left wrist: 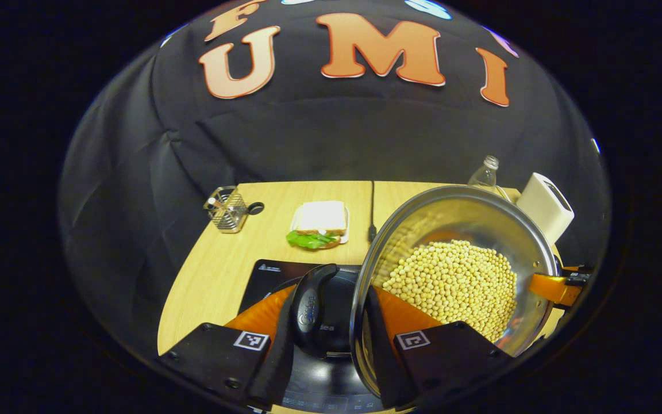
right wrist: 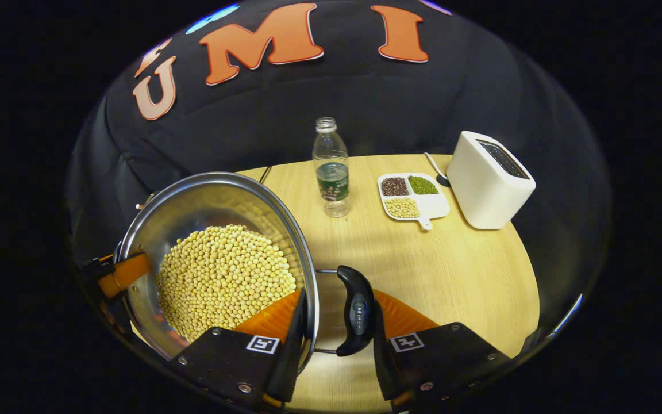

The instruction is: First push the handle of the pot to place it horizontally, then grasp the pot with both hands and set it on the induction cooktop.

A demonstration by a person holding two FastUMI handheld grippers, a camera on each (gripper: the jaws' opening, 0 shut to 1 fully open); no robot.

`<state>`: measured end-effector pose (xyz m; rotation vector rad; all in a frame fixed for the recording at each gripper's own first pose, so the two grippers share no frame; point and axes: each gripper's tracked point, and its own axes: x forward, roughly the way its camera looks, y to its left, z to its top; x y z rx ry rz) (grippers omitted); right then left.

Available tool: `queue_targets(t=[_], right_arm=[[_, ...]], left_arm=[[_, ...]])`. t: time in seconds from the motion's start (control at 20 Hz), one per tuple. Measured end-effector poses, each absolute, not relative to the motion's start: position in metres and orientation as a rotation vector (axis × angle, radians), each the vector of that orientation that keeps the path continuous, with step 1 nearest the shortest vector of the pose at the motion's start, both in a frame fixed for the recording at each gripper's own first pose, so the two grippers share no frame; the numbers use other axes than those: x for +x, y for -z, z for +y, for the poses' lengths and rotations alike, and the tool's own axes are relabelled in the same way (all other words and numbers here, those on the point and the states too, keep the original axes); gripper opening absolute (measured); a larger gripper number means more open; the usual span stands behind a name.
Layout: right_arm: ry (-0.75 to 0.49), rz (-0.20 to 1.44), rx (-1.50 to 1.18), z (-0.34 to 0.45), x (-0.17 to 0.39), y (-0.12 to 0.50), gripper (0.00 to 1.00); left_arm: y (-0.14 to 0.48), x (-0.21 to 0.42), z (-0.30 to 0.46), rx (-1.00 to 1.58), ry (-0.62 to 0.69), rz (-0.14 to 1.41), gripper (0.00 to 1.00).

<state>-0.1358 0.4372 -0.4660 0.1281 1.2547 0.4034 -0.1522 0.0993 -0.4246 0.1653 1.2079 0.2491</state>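
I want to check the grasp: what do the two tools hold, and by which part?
Both hold the pot of beans. The left tool spans one black side handle and rim; the right tool spans the other handle.

Other things on the wooden table

A sandwich (left wrist: 319,225) lies near a wire holder (left wrist: 227,209), with a black cable (left wrist: 372,210) beside it. A clear bottle (right wrist: 331,167) stands upright near a divided dish (right wrist: 413,196) with three kinds of beans, and a white toaster (right wrist: 489,179) is just beside the dish.
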Motion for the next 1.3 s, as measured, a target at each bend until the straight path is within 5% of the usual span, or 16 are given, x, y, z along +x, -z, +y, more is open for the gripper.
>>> queue_targets(t=[0.55,1.3], right_arm=[[-0.5,1.195,0.125,0.52,-0.133,0.422,0.55],[-0.533,1.327,0.076,0.597,-0.179,0.463,0.56]], left_arm=[[0.379,-0.146,0.179,0.186,-0.344,1.135,0.66],[0.399,-0.16,0.215,0.165,-0.385,1.275,0.66]])
